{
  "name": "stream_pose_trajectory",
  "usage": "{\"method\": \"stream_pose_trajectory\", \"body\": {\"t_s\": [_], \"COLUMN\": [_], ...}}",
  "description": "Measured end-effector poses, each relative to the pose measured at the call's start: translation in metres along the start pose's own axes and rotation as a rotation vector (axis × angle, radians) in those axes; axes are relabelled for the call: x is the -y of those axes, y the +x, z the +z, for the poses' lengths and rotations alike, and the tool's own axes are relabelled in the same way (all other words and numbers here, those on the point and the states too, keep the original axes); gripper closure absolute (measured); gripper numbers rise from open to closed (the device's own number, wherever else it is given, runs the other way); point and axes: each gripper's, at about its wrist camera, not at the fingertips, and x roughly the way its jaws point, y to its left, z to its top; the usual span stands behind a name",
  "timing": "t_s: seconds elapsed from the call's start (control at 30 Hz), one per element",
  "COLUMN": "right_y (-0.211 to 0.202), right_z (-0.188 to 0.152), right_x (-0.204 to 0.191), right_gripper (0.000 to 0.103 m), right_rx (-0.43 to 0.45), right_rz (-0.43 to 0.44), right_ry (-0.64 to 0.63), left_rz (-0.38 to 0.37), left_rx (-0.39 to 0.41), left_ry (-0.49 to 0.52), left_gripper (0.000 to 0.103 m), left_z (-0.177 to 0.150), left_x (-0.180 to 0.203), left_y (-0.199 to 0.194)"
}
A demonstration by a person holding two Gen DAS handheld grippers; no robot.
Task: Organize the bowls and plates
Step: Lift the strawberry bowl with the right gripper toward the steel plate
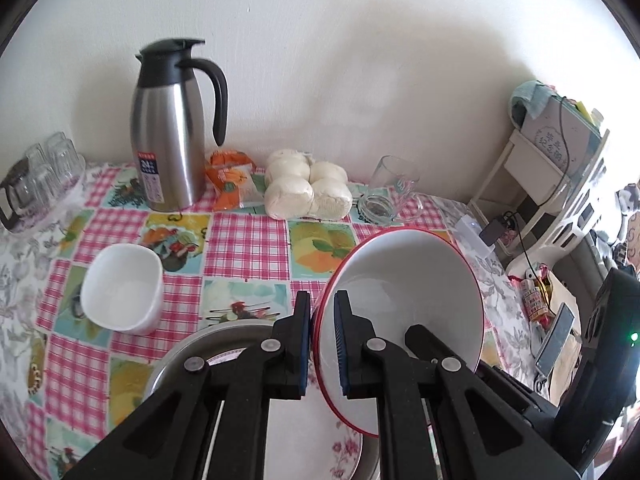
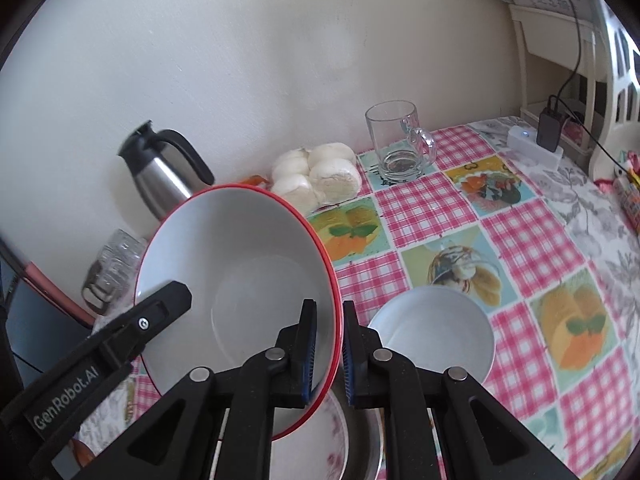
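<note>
Both grippers clench one red-rimmed bowl [image 1: 404, 300]: the left gripper [image 1: 322, 344] pinches its left rim, the right gripper [image 2: 330, 354] its right rim, holding it tilted above a floral plate [image 1: 348, 454] in a metal basin [image 1: 188, 352]. Open checked surface [image 2: 520, 328] lies to the lower right of the right wrist view. "GenRobot.AI" marks the left gripper there.

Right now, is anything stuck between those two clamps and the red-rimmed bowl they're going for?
Nothing visible. Both already pinch the red-rimmed bowl by its rim: the left gripper on one side, the right gripper on the opposite side. The bowl hangs tilted above a flowered plate in a metal dish.
</note>
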Motion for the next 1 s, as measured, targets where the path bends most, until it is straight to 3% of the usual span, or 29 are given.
{"method": "stream_pose_trajectory", "body": {"t_s": [0.37,1.0], "right_y": [-0.036,-0.029], "right_z": [-0.027,-0.06], "right_x": [-0.011,-0.06], "right_gripper": [0.09,0.09], "right_rx": [0.024,-0.011], "right_rz": [0.057,0.092], "right_ry": [0.006,-0.057], "left_rz": [0.029,0.057], "left_rx": [0.045,0.046], "left_ry": [0.027,-0.158], "left_gripper": [0.091,0.091], "left_z": [-0.021,-0.056], "left_x": [-0.005,-0.072], "left_y": [-0.04,-0.064]}}
